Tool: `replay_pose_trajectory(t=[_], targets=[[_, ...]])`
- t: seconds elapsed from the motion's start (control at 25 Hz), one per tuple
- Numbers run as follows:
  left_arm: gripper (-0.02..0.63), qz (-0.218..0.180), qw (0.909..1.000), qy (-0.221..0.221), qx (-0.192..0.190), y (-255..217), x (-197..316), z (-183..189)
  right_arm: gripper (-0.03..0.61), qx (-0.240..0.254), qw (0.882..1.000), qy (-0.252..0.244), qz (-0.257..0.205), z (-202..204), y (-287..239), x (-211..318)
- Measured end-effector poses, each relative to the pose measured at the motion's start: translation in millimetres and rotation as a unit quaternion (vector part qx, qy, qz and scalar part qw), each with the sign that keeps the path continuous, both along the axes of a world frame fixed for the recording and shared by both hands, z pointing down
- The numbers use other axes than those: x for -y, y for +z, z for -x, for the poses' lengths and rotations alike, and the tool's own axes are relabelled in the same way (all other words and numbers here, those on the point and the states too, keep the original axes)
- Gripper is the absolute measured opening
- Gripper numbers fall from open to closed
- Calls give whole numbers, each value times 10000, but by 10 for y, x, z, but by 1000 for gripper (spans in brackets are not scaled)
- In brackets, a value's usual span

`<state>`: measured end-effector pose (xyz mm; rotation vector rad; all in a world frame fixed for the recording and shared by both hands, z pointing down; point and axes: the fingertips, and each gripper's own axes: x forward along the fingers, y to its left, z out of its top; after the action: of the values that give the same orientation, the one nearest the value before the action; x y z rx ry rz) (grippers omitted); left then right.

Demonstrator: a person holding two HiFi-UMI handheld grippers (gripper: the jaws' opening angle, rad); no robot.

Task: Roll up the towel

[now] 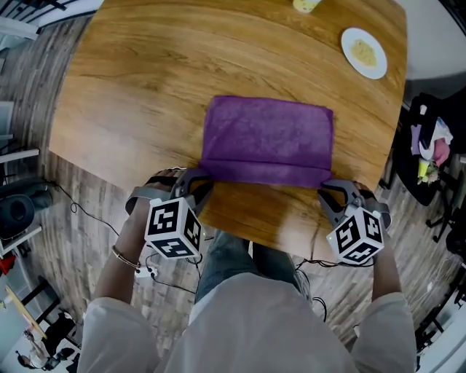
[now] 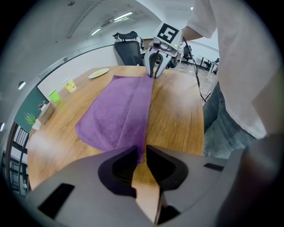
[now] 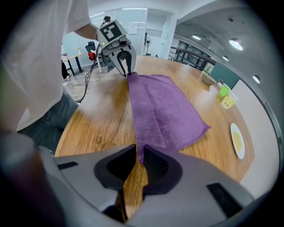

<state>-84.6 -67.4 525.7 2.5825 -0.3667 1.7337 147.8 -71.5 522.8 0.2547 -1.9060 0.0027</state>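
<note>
A purple towel (image 1: 266, 138) lies flat on the wooden table (image 1: 131, 87), and its near edge is folded over into a narrow band (image 1: 266, 172). My left gripper (image 1: 201, 179) is shut on the band's left corner. My right gripper (image 1: 328, 191) is shut on its right corner. In the left gripper view the towel (image 2: 120, 111) runs from my left gripper (image 2: 141, 155) to the right gripper (image 2: 154, 71). The right gripper view shows the towel (image 3: 162, 106) pinched in my right gripper (image 3: 140, 155), with the left gripper (image 3: 125, 66) at the far corner.
A white plate (image 1: 363, 52) with yellow food sits at the table's far right, and a yellow-green thing (image 1: 306, 5) at the far edge. A green cup (image 2: 54, 96) and a yellow block (image 2: 69, 85) stand along that side. The table's near edge (image 1: 277, 244) is just behind both grippers.
</note>
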Motion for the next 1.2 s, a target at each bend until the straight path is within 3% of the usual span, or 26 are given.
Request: replay_pose_trajectory(t=[0.36,0.76,1.2], targets=[[27,-200,9998,71,37,19,60,5,11,-30,9999,-35,-125,21,38,38],[18,530,9982,-201,-206,-112,-353,13,9,261,9989,180,347,0,-100,-327],[18,610,9952,-687,-339,-259,-19,59,9,475,9975,452,272,18,-275,98]])
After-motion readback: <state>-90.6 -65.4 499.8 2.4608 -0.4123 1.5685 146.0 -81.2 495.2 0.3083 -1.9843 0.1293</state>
